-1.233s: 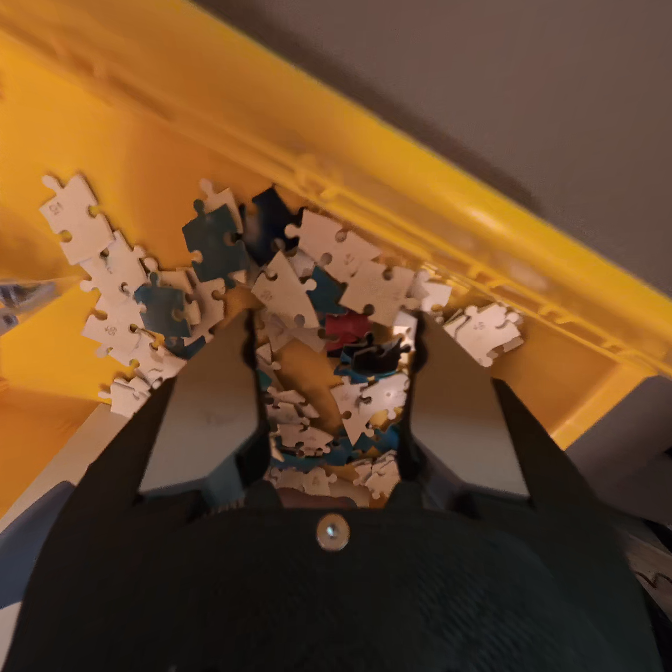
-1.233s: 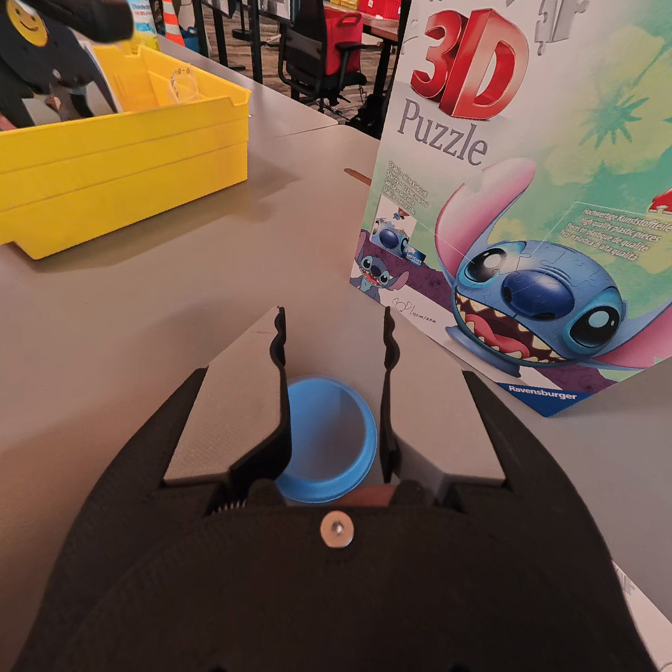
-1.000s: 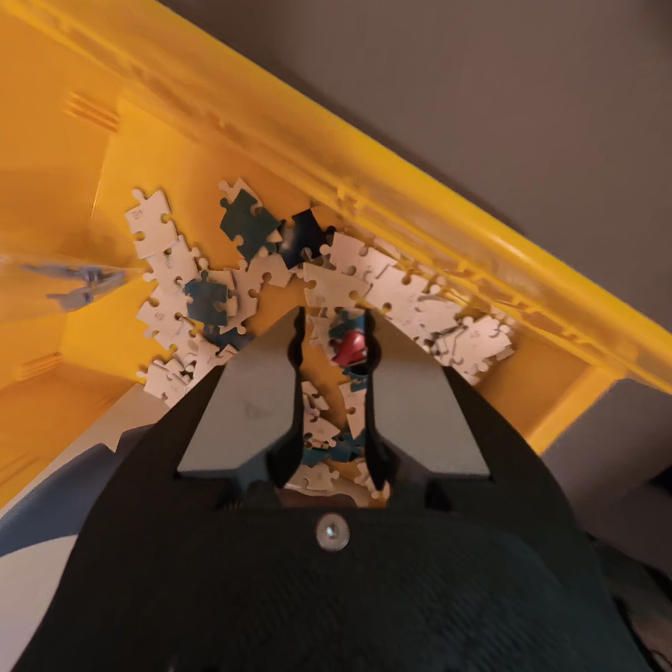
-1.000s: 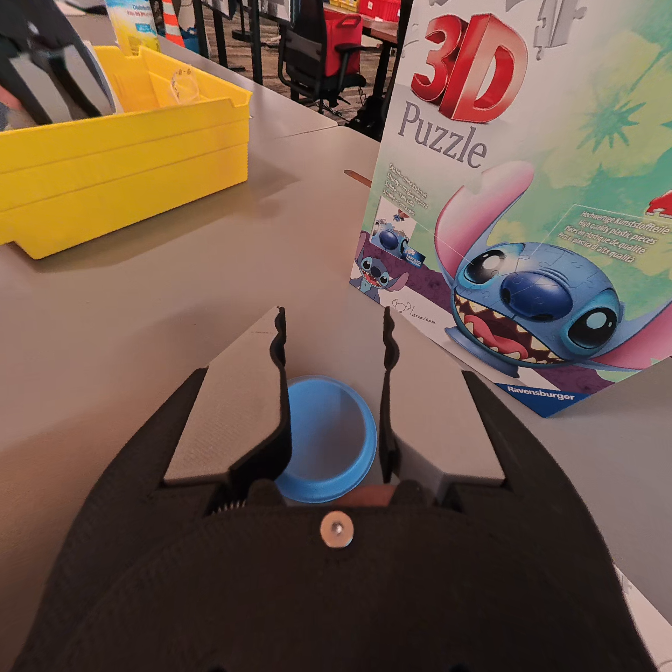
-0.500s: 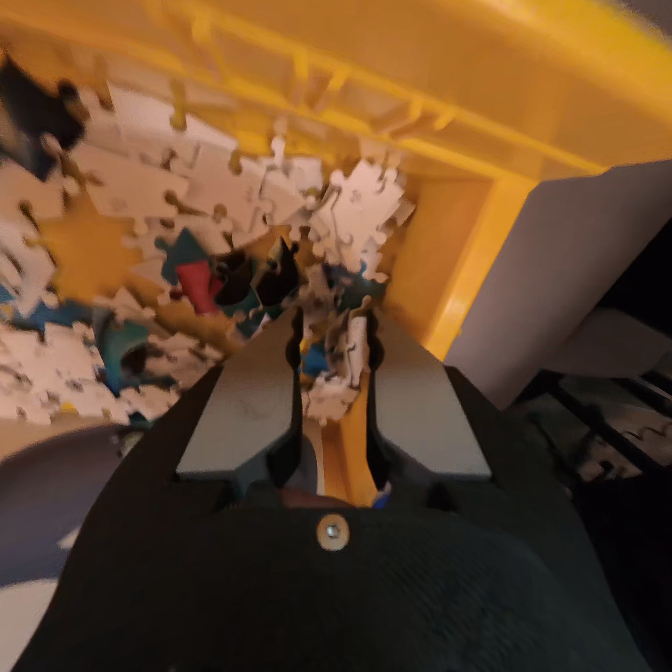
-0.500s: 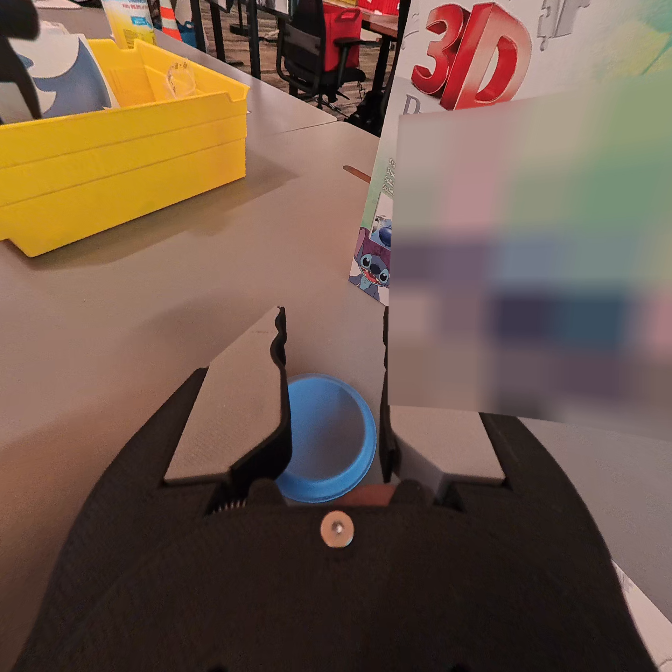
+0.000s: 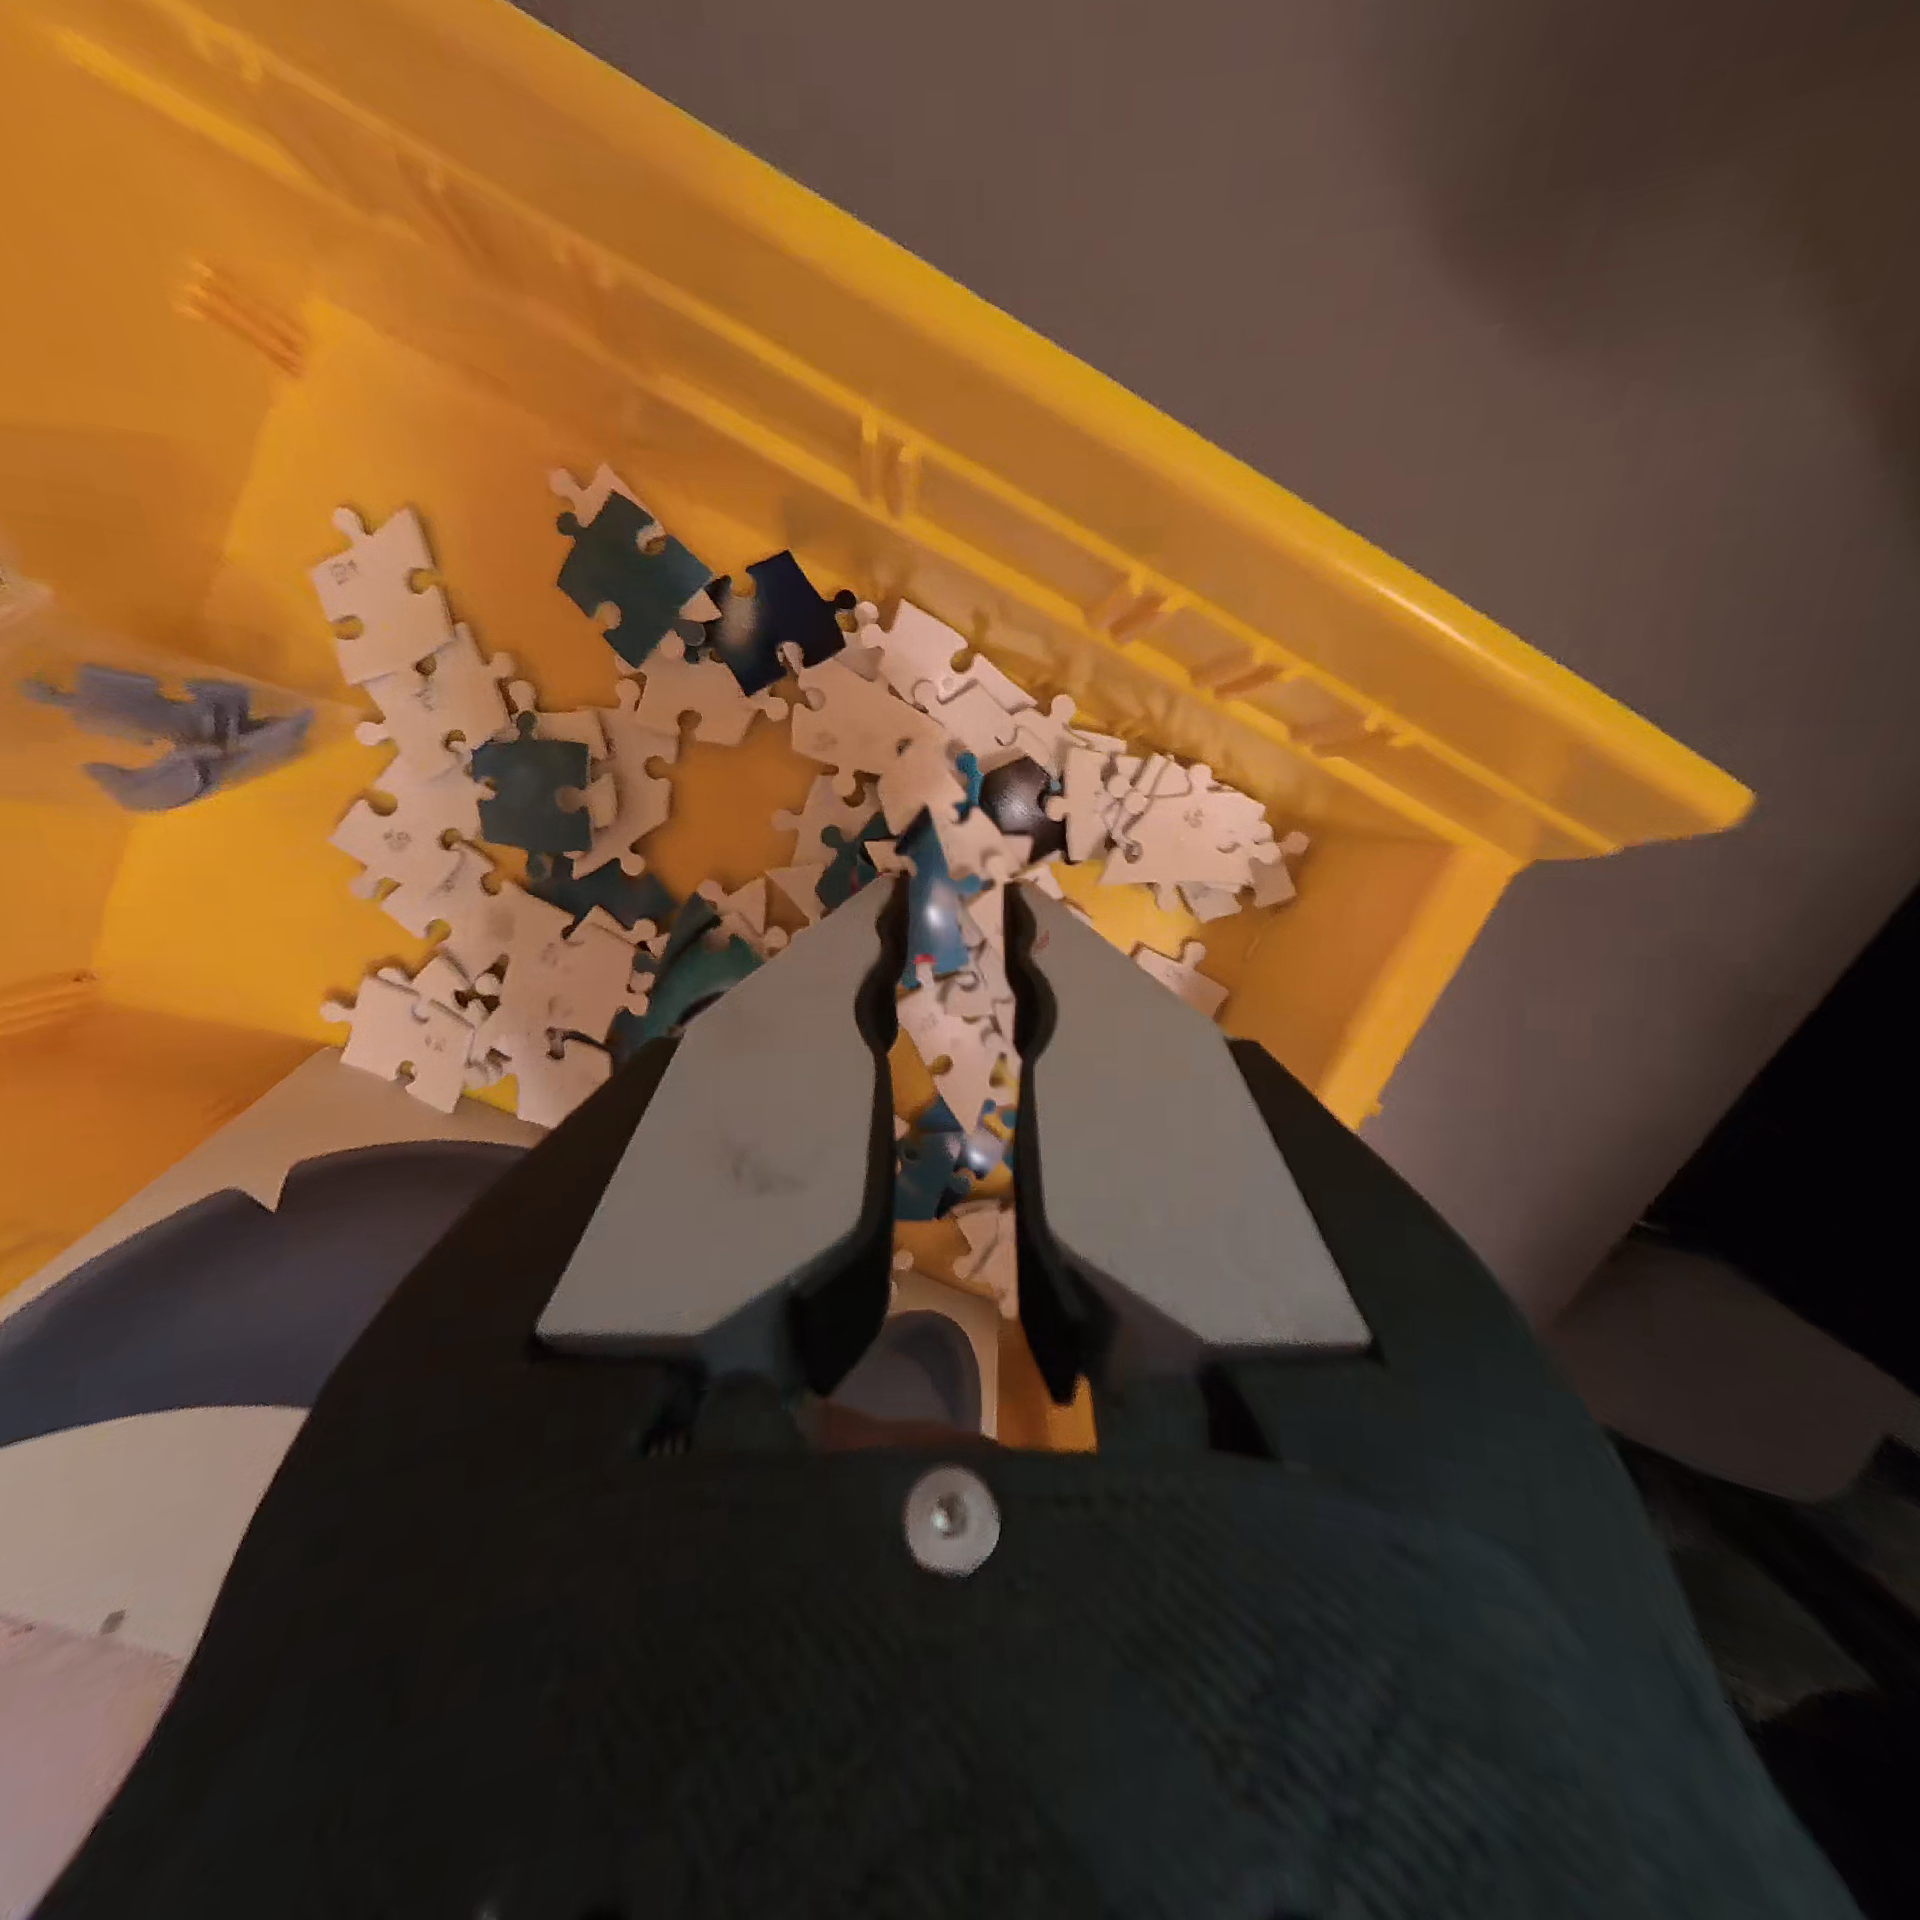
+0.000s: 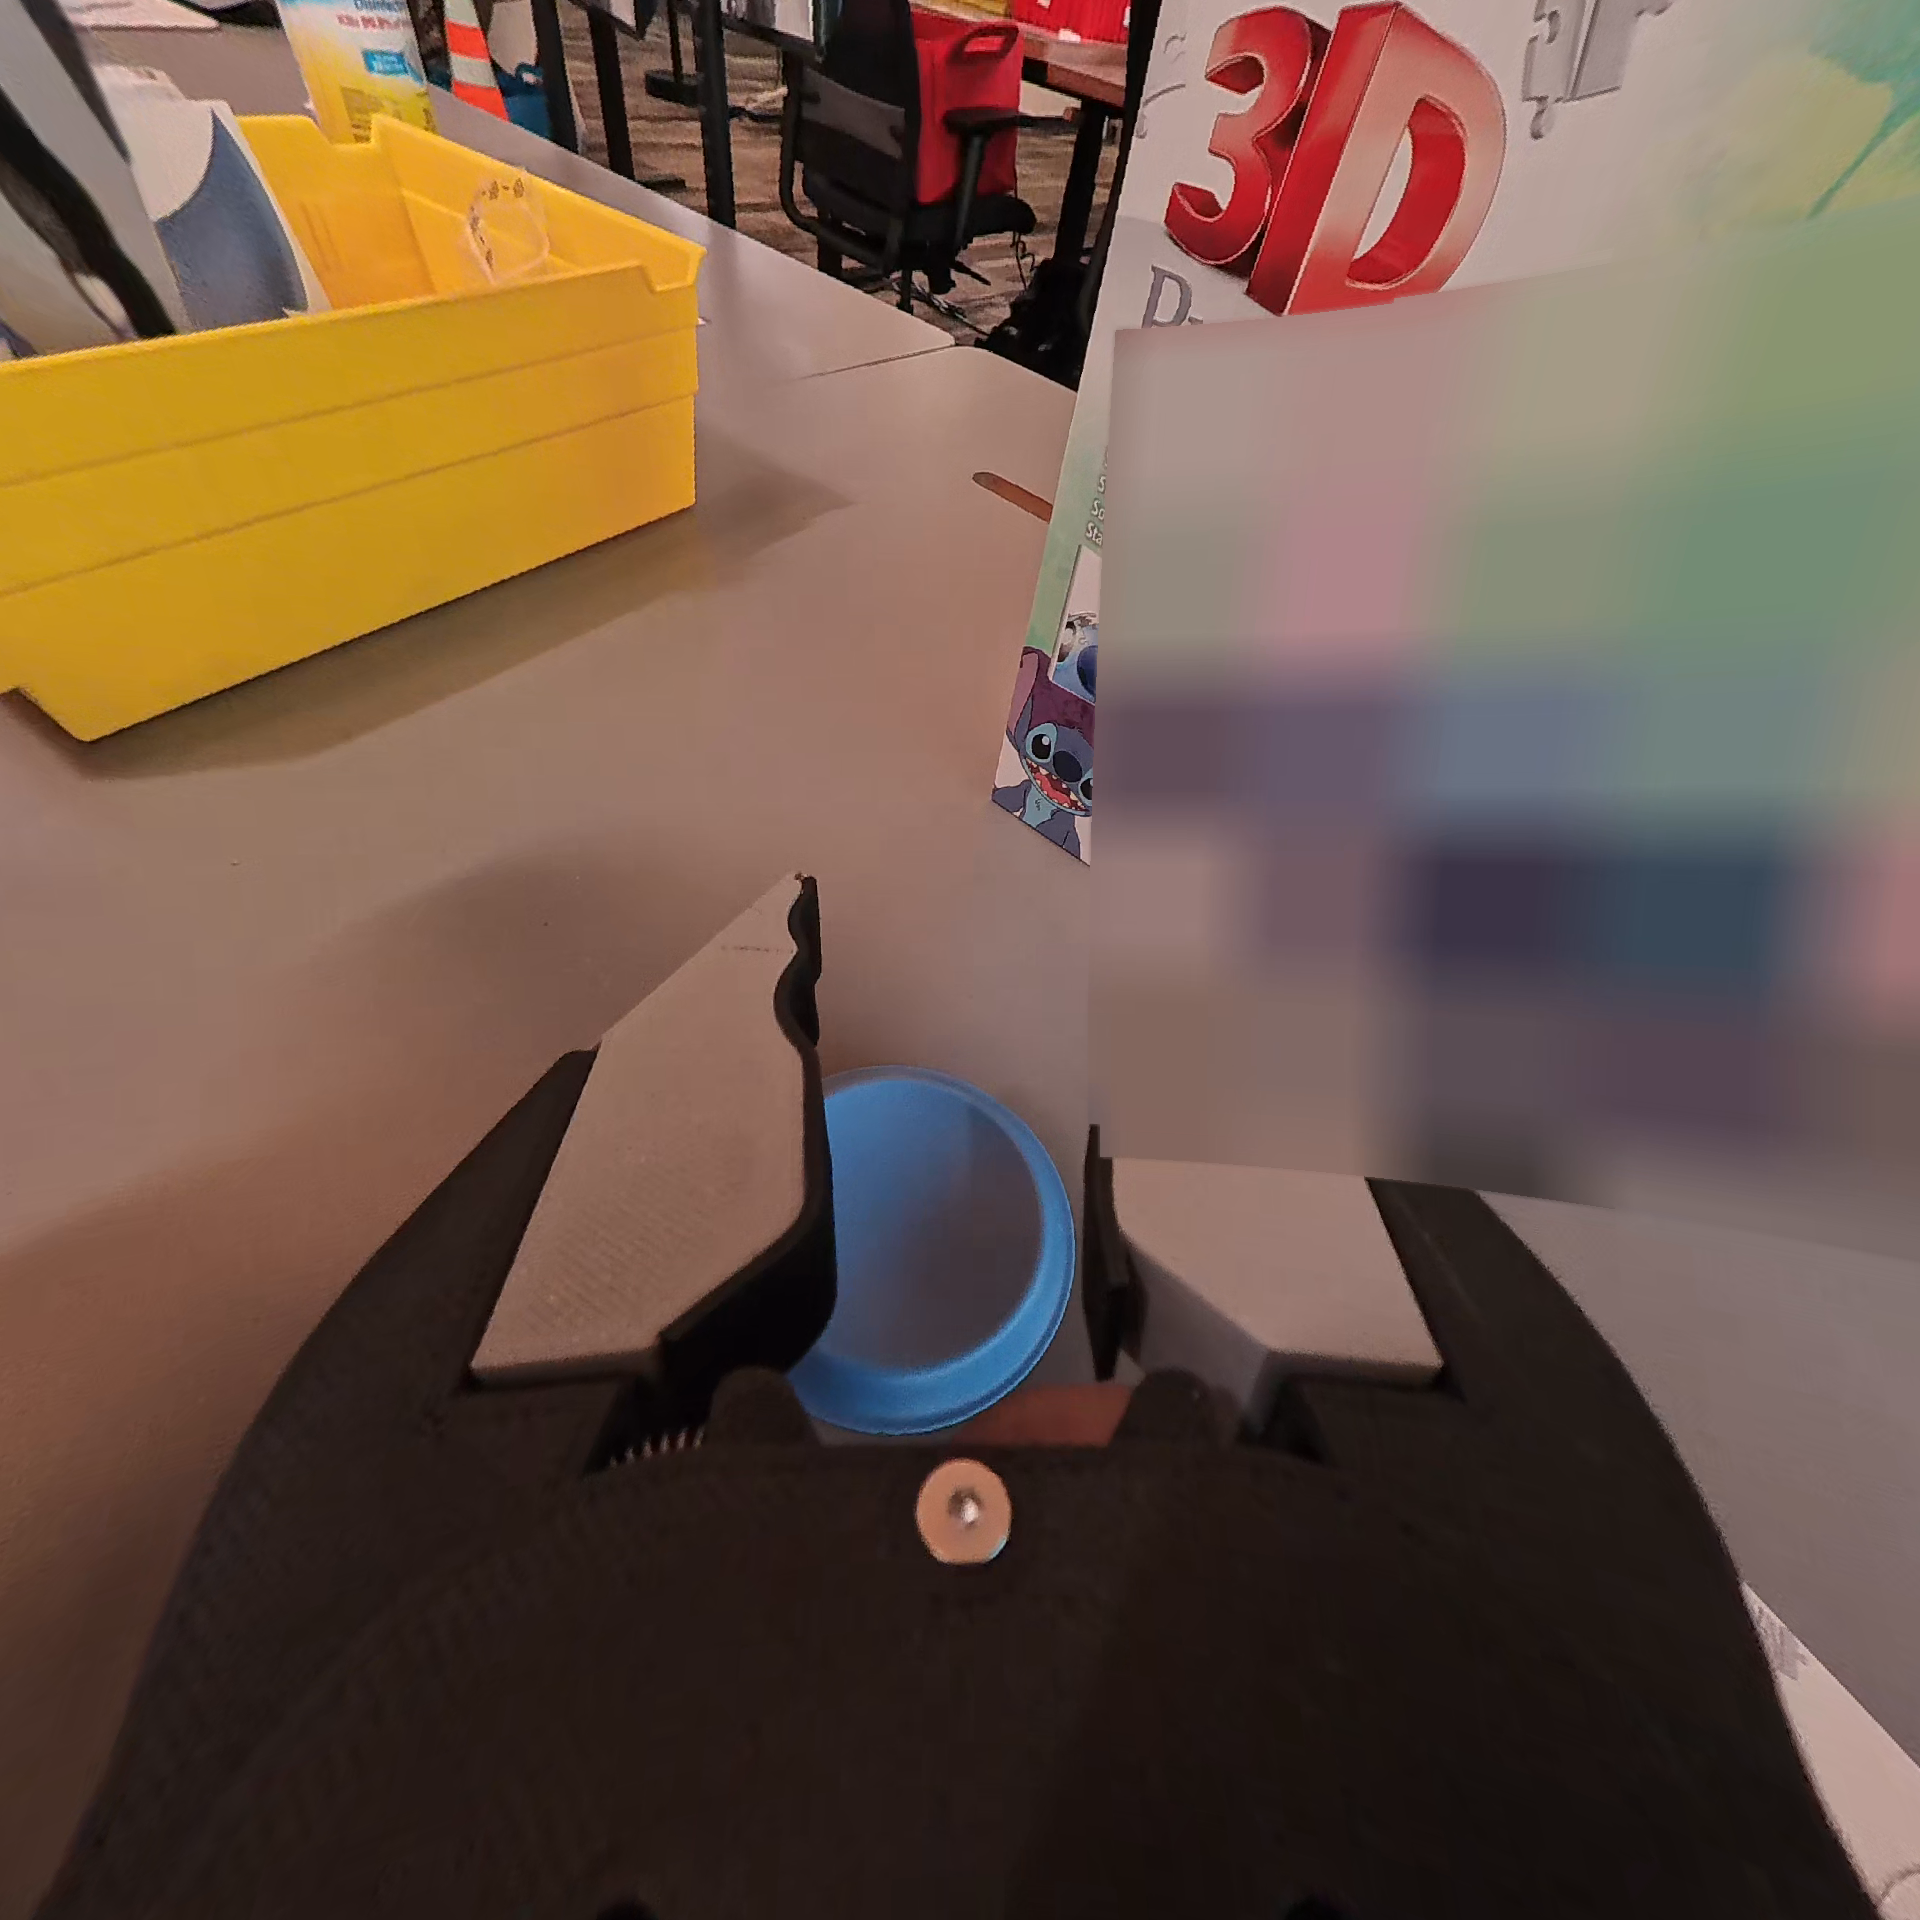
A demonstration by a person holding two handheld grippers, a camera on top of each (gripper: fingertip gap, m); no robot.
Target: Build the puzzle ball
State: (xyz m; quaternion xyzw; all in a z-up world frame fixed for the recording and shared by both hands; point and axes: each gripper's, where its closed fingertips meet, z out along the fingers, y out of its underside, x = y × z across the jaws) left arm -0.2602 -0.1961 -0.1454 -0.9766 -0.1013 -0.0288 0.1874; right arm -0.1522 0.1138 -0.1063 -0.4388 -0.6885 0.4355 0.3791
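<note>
I'm hovering my left gripper (image 7: 951,894) over puzzle pieces (image 7: 665,821) heaped in the yellow bin (image 7: 1039,488) at frame centre, jaws narrowly parted, gripping nothing I can make out. My right gripper (image 8: 951,904) is straddling the blue ring (image 8: 940,1252) at lower centre, slightly open, not clamping.
</note>
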